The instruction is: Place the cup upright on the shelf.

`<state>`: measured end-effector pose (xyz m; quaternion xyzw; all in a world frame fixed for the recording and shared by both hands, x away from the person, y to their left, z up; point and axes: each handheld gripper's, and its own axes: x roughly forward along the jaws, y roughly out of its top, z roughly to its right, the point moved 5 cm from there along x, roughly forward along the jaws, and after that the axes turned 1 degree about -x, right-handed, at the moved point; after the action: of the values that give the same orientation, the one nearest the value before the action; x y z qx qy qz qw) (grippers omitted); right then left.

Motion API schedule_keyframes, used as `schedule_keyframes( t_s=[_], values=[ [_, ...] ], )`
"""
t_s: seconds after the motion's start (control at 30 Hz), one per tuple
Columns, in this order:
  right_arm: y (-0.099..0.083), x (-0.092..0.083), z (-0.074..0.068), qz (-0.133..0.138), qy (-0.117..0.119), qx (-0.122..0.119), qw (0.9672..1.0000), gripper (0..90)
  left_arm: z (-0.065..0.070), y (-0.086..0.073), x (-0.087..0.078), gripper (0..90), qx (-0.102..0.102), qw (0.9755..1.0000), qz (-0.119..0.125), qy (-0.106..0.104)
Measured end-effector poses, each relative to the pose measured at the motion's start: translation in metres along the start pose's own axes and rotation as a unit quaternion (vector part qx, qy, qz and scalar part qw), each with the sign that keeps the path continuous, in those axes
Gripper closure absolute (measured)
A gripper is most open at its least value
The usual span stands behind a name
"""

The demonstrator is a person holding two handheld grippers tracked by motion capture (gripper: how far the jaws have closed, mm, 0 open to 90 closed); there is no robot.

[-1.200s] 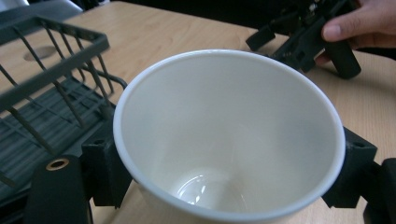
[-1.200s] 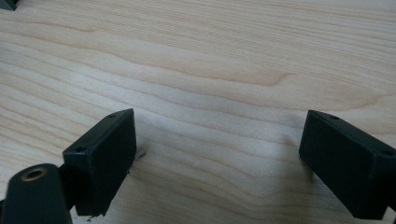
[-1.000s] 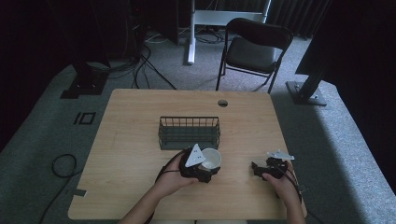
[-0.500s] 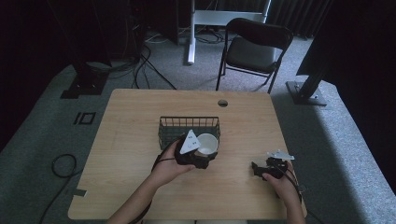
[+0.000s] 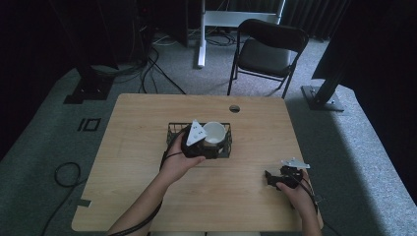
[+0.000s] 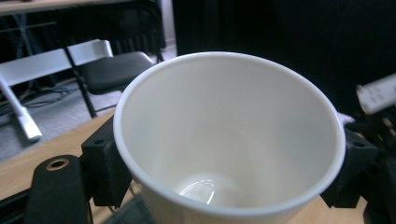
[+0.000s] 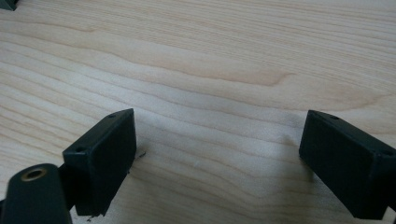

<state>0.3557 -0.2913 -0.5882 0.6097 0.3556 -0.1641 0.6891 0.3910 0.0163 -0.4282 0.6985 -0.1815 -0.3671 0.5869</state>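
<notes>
Glossy white ceramic cup (image 5: 215, 132), empty, raised over black wire basket (image 5: 173, 132) since earlier; clamped by left gripper (image 5: 209, 146); right gripper (image 7: 219, 158) jaws apart.

Left tongs (image 5: 216, 142), clamped on white cup (image 5: 214, 132), raised it off the bench (image 5: 147, 123) and carried it forward to above the wire basket (image 5: 173, 129).

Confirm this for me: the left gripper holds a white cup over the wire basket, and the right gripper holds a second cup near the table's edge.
Not quite. The left gripper does hold the white cup over the wire basket, but the right gripper holds nothing: the right gripper view shows its jaws open over bare table.
</notes>
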Motion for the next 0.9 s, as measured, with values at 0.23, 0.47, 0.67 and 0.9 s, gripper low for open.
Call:
schedule_keyframes(
  t_s=[0.23,0.47,0.67,0.9],
  values=[
    [0.0,0.0,0.0,0.0,0.0,0.0,1.0,10.7,-0.018,0.01,0.008,20.6,-0.011,0.9988,0.015,0.046],
    [0.0,0.0,0.0,0.0,0.0,0.0,1.0,10.7,-0.041,0.001,0.02,20.6,-0.043,0.9963,0.003,0.075],
    [0.0,0.0,0.0,0.0,0.0,0.0,1.0,10.7,-0.051,-0.016,0.028,20.6,-0.057,0.994,-0.01,0.093],
    [0.0,0.0,0.0,-0.001,0.0,0.0,1.0,10.7,-0.057,-0.032,0.036,20.6,-0.067,0.992,-0.025,0.104]
  ],
)
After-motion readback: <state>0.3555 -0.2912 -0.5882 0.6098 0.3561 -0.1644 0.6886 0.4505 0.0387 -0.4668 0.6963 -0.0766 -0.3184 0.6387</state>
